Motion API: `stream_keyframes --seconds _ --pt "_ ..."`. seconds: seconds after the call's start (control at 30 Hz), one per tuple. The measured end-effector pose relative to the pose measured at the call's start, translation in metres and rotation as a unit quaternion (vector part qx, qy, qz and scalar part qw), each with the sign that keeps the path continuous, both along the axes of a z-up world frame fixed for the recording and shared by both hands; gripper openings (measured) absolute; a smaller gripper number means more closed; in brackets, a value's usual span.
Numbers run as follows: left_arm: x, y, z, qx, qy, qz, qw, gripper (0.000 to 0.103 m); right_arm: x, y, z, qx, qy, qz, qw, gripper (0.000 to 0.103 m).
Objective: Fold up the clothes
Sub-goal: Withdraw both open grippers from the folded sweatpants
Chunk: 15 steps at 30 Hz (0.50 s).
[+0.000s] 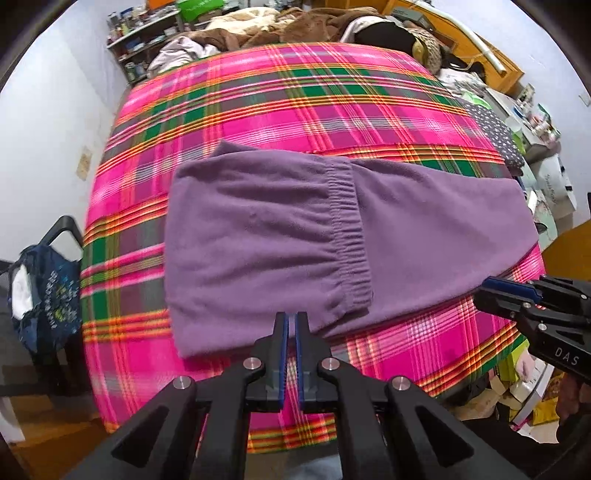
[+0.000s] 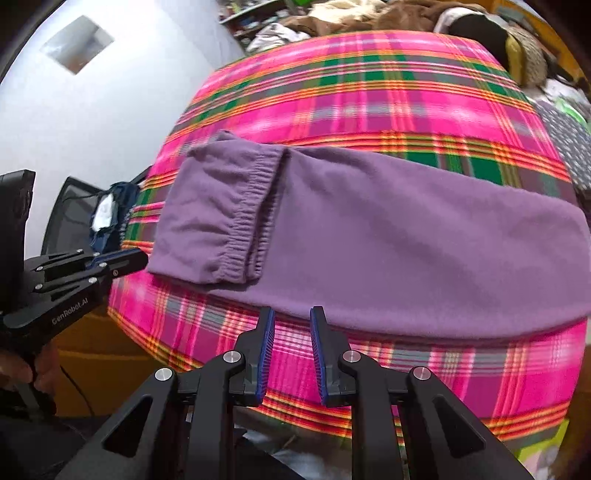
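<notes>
Purple sweatpants (image 1: 295,229) lie folded on a pink plaid bed cover (image 1: 295,103); the waistband end with its elastic band (image 1: 347,229) is folded over the legs. In the right wrist view the pants (image 2: 388,240) stretch to the right, the elastic band (image 2: 251,214) at left. My left gripper (image 1: 291,321) is shut and empty, its tips over the near edge of the pants. My right gripper (image 2: 291,317) is open and empty, just short of the pants' near edge. It also shows in the left wrist view (image 1: 517,291) at right; the left gripper shows in the right wrist view (image 2: 122,262) at left.
A black chair (image 1: 62,229) with a dark blue bag (image 1: 48,291) stands left of the bed. Blankets and clothes (image 1: 288,26) pile at the bed's far end. Shelves (image 1: 140,44) stand at back left. Clutter (image 1: 528,384) fills the floor to the right.
</notes>
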<state>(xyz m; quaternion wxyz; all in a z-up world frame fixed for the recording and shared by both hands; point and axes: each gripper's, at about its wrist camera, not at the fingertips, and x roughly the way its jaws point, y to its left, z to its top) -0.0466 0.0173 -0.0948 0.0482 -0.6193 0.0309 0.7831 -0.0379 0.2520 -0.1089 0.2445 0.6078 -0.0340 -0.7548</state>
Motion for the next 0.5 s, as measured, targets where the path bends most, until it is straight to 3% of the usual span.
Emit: stream_keyframes --seconds 0.17,0.37,0.5 --pt "-0.019 0.0 -0.021 0.015 -0.021 -0.034 0.9991 0.003 -0.004 0.022 -0.006 0.014 -0.019 -0.06 0.998 0.02" --pt "-0.037 0.009 -0.043 0.024 -0.035 -0.076 0.9962 0.003 0.001 0.066 -0.004 0.014 -0.025 -0.151 0.988 0.037" --pt "-0.049 0.019 -0.054 0.023 -0.046 -0.089 0.9947 0.003 0.006 0.099 -0.001 0.013 -0.025 -0.202 0.979 0.039"
